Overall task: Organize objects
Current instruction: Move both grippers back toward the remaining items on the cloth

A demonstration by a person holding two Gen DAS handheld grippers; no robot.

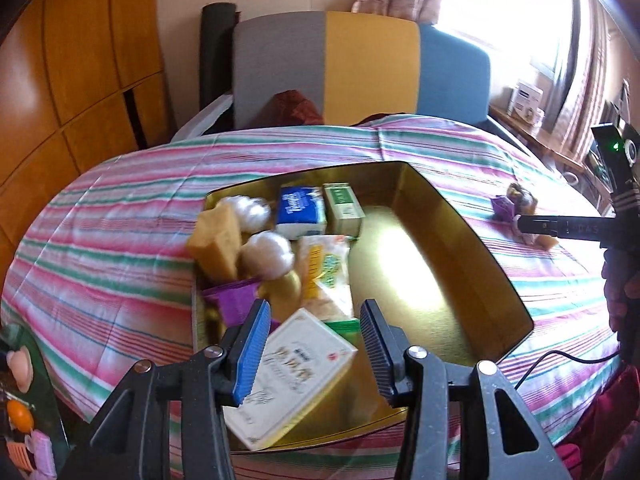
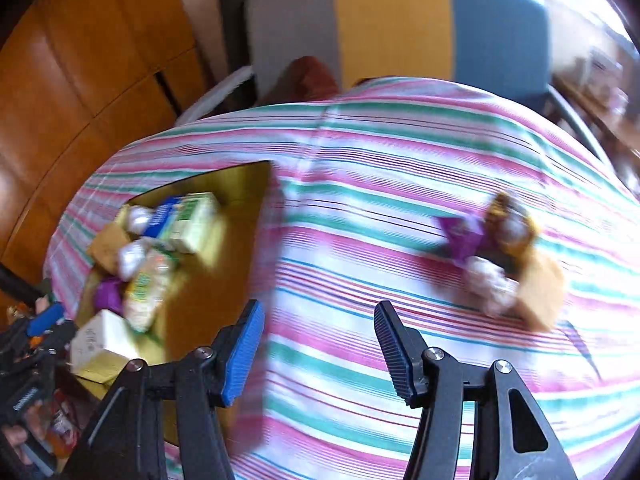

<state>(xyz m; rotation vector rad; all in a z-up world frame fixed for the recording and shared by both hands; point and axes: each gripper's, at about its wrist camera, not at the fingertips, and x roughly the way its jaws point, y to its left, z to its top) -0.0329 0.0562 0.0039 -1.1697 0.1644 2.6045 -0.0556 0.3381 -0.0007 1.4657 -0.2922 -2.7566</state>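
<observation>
Surface: table under a striped cloth (image 1: pixel 120 216) of pink, green and white bands.
Container: gold tray (image 1: pixel 440 264), open-topped, resting on the cloth; its right half shows bare gold floor.
Tray contents, far end: blue packet (image 1: pixel 300 210) beside a green-and-white box (image 1: pixel 343 208), touching or nearly so.
Tray contents, left side: tan sponge block (image 1: pixel 216 242) leaning at the tray's left wall, two white fluffy balls (image 1: pixel 268 254) next to it, a purple wrapper (image 1: pixel 236 296) just nearer.
Tray contents, middle: yellow-and-green snack bag (image 1: pixel 324 276) lying lengthwise.
Tray contents, near end: white carton (image 1: pixel 288 372) with printed characters, tilted, lying between the left gripper's fingers without visible contact.
Left gripper (image 1: pixel 316 344): jaws spread wide, holding nothing, poised above the near end of the tray.
Right gripper (image 2: pixel 320 344): jaws apart, empty, over bare cloth to the right of the tray.
Loose items: small cluster (image 2: pixel 504 256) on the cloth, far right of the tray, blurred; purple wrapper, pale ball and tan block discernible.
Background: chair (image 1: pixel 360 68) with grey, yellow and blue panels at the far edge.
</observation>
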